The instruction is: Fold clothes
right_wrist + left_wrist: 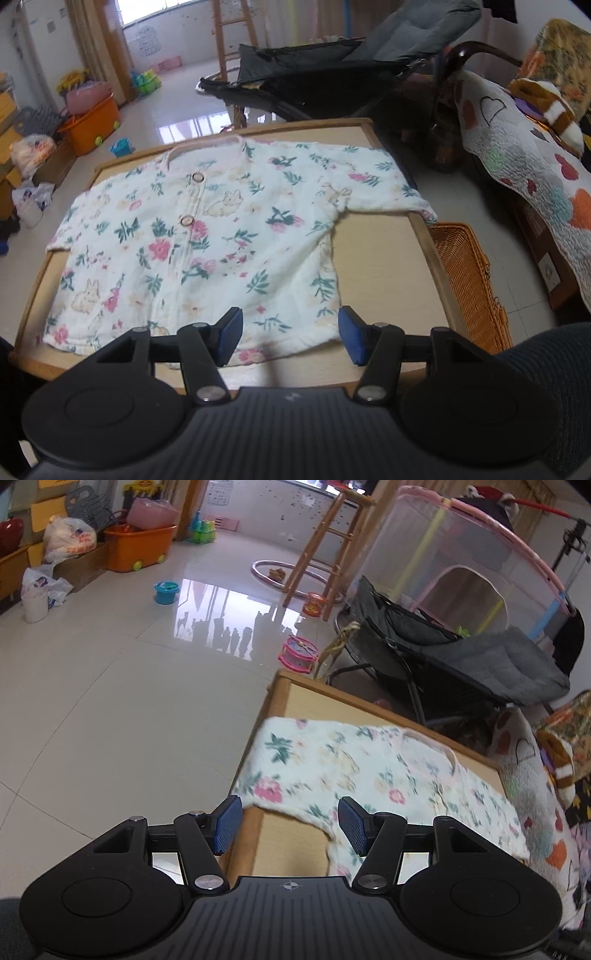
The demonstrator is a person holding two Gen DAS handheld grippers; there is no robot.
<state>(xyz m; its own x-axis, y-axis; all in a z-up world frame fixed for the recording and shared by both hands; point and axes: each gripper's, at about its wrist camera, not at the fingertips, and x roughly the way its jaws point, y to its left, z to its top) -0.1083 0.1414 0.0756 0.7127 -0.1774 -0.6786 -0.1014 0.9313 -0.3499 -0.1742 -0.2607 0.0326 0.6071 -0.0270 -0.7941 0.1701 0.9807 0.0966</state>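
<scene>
Garment: child's floral button-front top [207, 236], white with pink flowers, green leaves and rabbits; lies spread flat, front up, on the wooden table [384, 266], collar at the far edge, hem at the near edge.
Sleeves: both laid out sideways; the right sleeve's cuff [424, 212] hangs just over the right edge of the table, the left sleeve reaches the left edge.
Buttons: two wooden ones visible down the middle placket; garment looks fastened.
Left gripper [290, 823]: blue pads apart, nothing between them; hangs above the left near side of the table, over the left sleeve's edge [291, 812], not touching cloth.
Right gripper [290, 334]: pads apart, empty; hangs above the near hem, right of the placket.
Surroundings: wicker basket [469, 280] on the floor just beside the table's right edge; patterned quilt [517, 147] further right.
Step in hand (judgement): nothing folded yet; first fold of a sleeve or side toward the middle.
Doing it well (judgement): lower each gripper until one pad slides under the cloth edge; pinch sleeve cuff and matching hem corner together; lift only enough to clear the table; carry inward to the placket line; lay down without dragging the rest.
Risk (judgement): thin crinkled cloth may bunch, or both layers may come up at the hem.
</scene>
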